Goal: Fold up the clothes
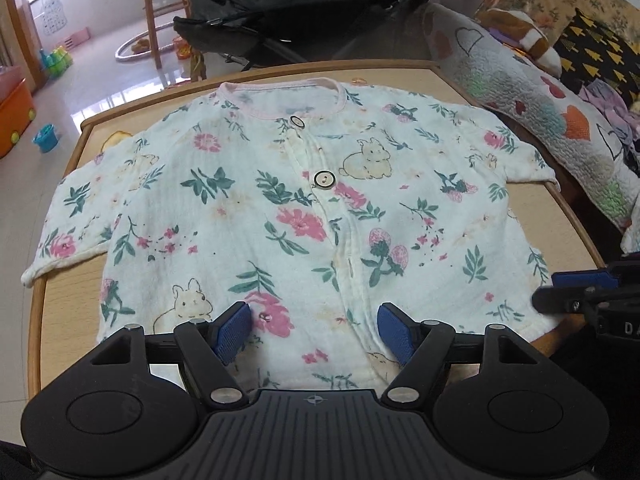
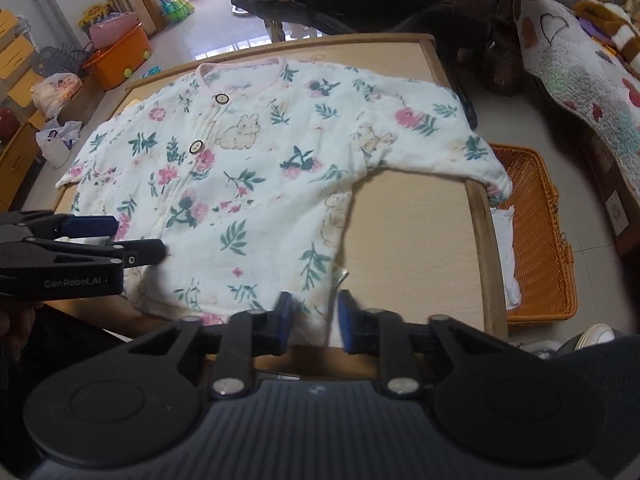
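I see the floral baby shirt [image 1: 280, 208] spread flat, front up, on the wooden table [image 1: 64, 312], collar at the far side. My left gripper [image 1: 314, 330] hangs over the shirt's near hem, jaws wide apart, gripping nothing. My right gripper [image 2: 314, 320] sits at the shirt's near right hem corner, pads pinching a fold of the fabric. Orange basket [image 2: 536, 240] right of the table.

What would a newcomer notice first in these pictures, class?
A floral bunny-print shirt lies spread flat, front up, covering most of the wooden table. Two dark-rimmed buttons run down its placket below the pink collar. An orange wicker basket sits on the floor beside the table.
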### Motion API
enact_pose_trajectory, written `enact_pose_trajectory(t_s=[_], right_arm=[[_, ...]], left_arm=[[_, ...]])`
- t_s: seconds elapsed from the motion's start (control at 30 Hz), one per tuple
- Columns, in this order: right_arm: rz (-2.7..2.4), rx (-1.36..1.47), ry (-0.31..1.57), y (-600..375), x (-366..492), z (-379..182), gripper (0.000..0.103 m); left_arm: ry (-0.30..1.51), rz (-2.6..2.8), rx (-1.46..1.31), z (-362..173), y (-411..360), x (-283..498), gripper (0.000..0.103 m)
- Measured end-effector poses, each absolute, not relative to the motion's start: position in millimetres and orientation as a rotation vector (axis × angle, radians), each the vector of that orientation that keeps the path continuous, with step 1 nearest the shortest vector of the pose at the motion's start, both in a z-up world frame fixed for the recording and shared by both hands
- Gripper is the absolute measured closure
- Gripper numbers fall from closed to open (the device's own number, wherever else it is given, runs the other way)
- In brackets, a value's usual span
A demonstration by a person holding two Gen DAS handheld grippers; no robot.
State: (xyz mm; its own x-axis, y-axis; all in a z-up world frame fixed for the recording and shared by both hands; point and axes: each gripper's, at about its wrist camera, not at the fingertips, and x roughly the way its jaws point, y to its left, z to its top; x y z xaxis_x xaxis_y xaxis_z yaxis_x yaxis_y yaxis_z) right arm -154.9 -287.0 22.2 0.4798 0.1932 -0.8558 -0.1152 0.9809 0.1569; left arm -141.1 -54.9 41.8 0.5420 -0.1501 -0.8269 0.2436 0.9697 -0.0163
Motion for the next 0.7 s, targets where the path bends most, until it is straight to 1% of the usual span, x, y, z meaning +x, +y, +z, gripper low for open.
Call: enact_pose_trajectory(t_s=[0.03, 0.27, 0.47, 0.6, 0.67, 0.7], right_arm=[[0.198, 0.071, 1.055, -285, -155, 23, 0.101], [0.202, 0.006, 1.062, -283, -161, 36, 0.102], [0.167, -0.016, 1.095, -288, -164, 38, 0.102], [0.167, -0.055, 1.087, -283, -164, 41, 0.096], [0.161, -0.092, 1.068, -281, -165, 47, 0.089], [0.151, -0.105, 1.06, -281, -166, 49, 0.083]], left_arm=[[0.968, -0.234, 0.107, 42, -55, -141, 0.03], [0.96, -0.224, 0.103, 41, -57, -142, 0.028], [0.954, -0.233, 0.102, 39, -61, -143, 0.025], [0.954, -0.241, 0.054, 42, -54, -142, 0.025], [0.931, -0.224, -0.003, 48, -44, -143, 0.025], [0.911, -0.211, -0.03, 53, -37, -143, 0.025]])
